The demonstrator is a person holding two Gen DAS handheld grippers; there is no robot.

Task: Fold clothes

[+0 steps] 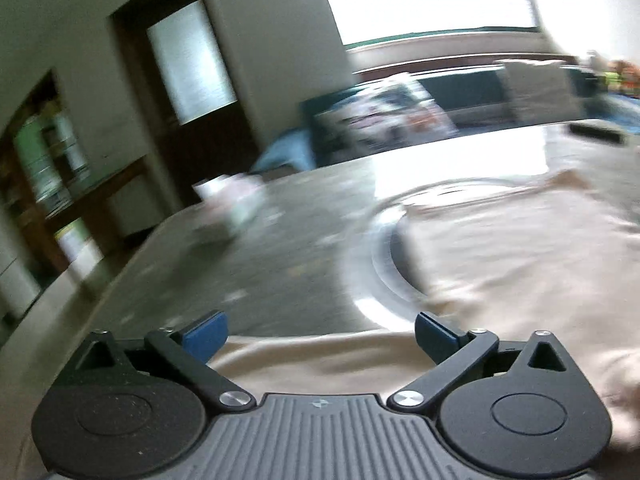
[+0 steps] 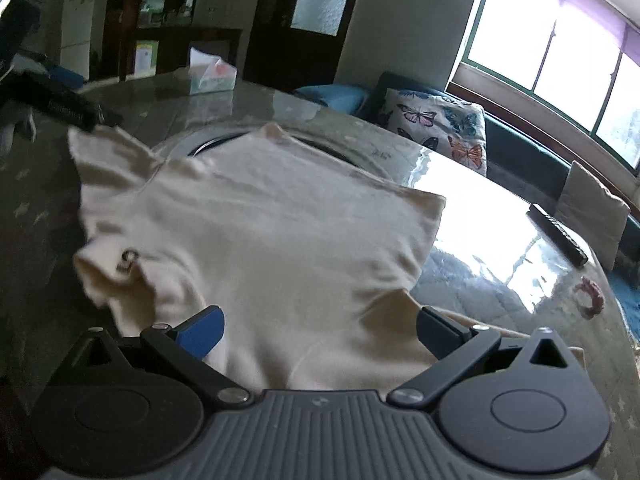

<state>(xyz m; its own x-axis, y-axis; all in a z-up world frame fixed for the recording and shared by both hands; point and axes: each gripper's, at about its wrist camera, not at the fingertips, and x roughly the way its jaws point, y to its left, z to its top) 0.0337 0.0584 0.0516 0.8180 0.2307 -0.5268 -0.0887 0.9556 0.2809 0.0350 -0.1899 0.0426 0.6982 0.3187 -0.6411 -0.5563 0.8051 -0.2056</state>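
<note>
Glossy round table [image 2: 460,208]: cream garment [image 2: 256,216], tissue box [image 2: 210,76], remote [image 2: 558,234], pink band [image 2: 590,294].

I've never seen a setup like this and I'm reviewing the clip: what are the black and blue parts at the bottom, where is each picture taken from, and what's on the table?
Each picture comes from a camera on a hand-held gripper, looking along its two blue-tipped fingers. The left gripper and right gripper both stand open, holding nothing. A cream garment lies spread on a glossy round table, partly over its inset turntable ring. Also on the table: a tissue box, a dark remote and a small pink item. The left view is motion-blurred.
</note>
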